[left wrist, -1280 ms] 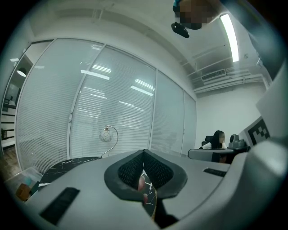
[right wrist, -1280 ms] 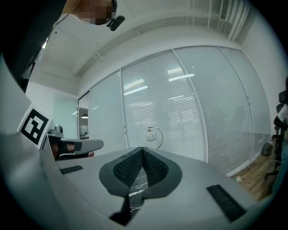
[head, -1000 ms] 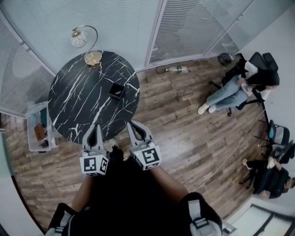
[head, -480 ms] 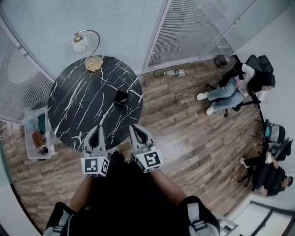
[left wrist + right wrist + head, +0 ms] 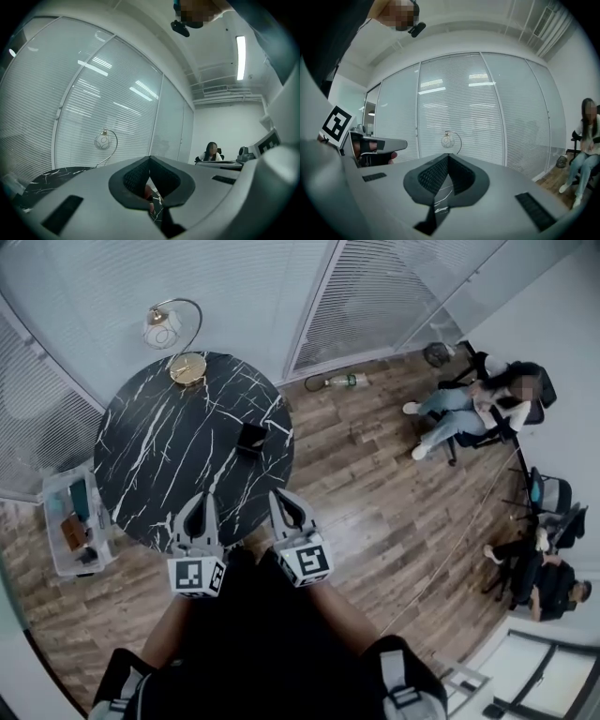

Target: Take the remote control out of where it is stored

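Observation:
A small black box (image 5: 251, 437) lies on the round black marble table (image 5: 169, 456), near its right edge. I cannot make out a remote control on or in it. Both grippers hover side by side over the table's near edge, well short of the box. The left gripper (image 5: 197, 498) (image 5: 150, 158) has its jaws meeting at the tips, with nothing between them. The jaws of the right gripper (image 5: 281, 493) (image 5: 448, 156) are likewise shut and empty. In the right gripper view the left gripper (image 5: 377, 145) shows at the left, held by a hand.
A globe lamp (image 5: 161, 324) with a gold base (image 5: 187, 367) stands at the table's far edge. A clear plastic bin (image 5: 70, 521) sits on the floor to the left, a bottle (image 5: 342, 381) by the glass wall. People sit on chairs (image 5: 469, 413) at the right.
The head view has shifted a little: the table and black box sit slightly lower and to the right. Both grippers keep the same pose, shut.

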Available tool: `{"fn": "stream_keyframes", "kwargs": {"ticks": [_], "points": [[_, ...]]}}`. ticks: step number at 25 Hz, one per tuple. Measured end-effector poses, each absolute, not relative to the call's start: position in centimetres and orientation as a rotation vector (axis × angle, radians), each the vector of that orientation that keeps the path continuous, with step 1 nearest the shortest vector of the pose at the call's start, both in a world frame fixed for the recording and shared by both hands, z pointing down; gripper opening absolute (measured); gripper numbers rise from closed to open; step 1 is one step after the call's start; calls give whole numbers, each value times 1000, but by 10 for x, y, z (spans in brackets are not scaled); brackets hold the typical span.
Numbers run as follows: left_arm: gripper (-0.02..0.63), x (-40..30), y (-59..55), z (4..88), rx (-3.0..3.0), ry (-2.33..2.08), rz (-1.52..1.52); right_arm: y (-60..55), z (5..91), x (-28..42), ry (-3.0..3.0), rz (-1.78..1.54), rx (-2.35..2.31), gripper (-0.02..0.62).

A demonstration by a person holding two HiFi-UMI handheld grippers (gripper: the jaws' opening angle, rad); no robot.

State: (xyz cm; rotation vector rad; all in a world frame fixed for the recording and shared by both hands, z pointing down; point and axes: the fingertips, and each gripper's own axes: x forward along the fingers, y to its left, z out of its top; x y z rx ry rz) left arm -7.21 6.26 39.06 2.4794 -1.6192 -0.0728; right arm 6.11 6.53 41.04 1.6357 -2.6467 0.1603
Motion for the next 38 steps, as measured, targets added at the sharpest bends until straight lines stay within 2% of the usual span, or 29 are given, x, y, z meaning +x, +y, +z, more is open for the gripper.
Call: {"fn": "stream_keyframes", "kwargs": {"ticks": [38], "points": [[9, -48, -26, 429, 2403, -1672, 20, -46, 498, 72, -2587, 350, 1537, 3]]}}
